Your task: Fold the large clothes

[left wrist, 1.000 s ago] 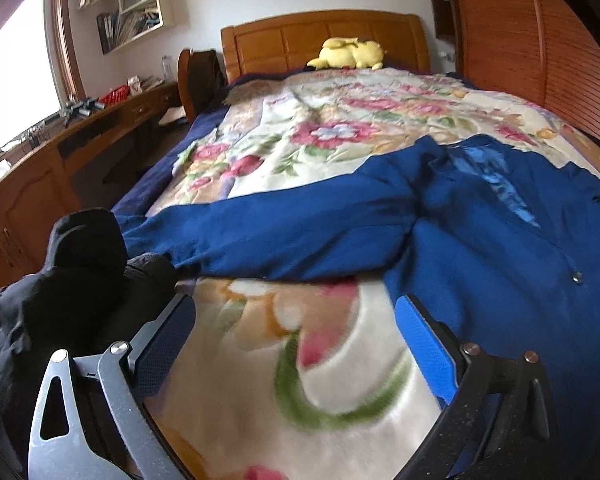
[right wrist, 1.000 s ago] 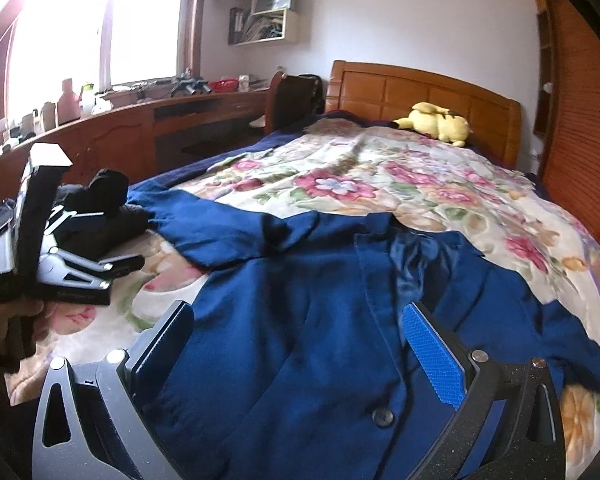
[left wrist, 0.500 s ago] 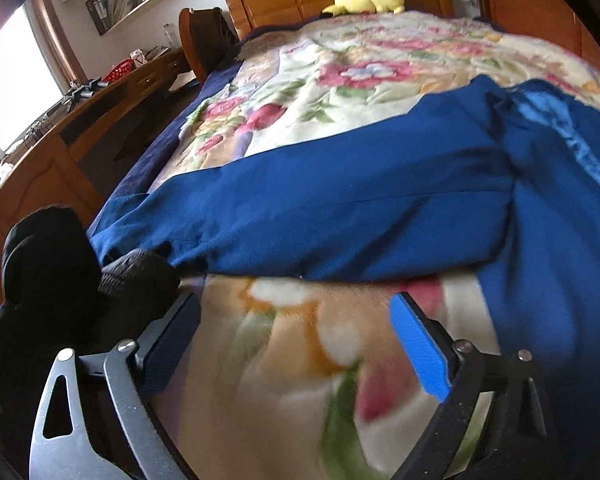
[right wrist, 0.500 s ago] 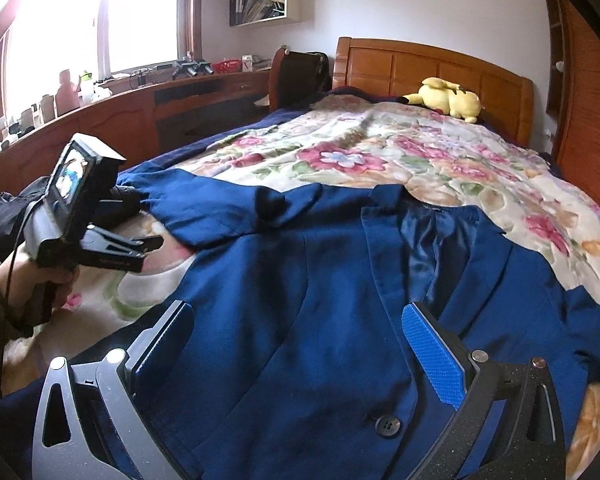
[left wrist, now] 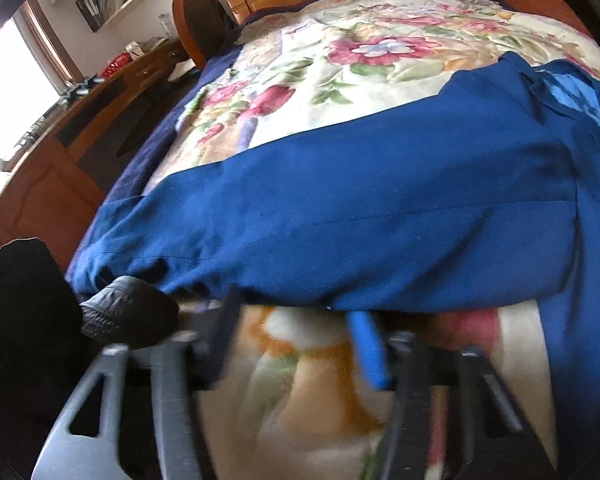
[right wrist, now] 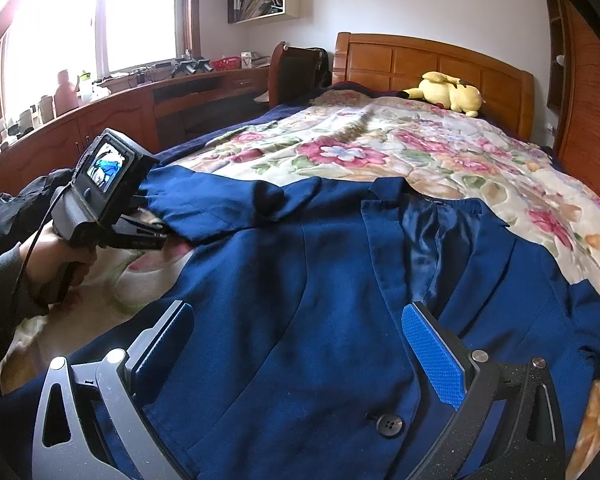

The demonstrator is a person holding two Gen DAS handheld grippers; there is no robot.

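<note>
A dark blue jacket point(right wrist: 292, 264) lies open-fronted on a floral blanket point(right wrist: 380, 148), lining and a button point(right wrist: 388, 426) showing. Its left sleeve point(left wrist: 340, 208) stretches out sideways toward the bed's edge. My left gripper point(left wrist: 294, 316) is at the sleeve's lower edge near the cuff. Its jaws are closing, blurred, with a gap still between them, and only the blanket and the sleeve's hem lie in that gap. From the right wrist view a hand holds this left gripper point(right wrist: 162, 236) against the sleeve. My right gripper point(right wrist: 300, 320) hovers open over the jacket's front, gripping nothing.
A black garment point(left wrist: 28, 300) is heaped at the bed's left edge beside the cuff. A yellow plush toy point(right wrist: 452, 94) rests by the wooden headboard point(right wrist: 420, 56). A wooden desk point(right wrist: 120, 112) and chair point(right wrist: 296, 68) stand left of the bed.
My left gripper moved forward and down to the sleeve's lower edge, and its jaws narrowed. The right gripper barely shifted and stays open over the jacket front.
</note>
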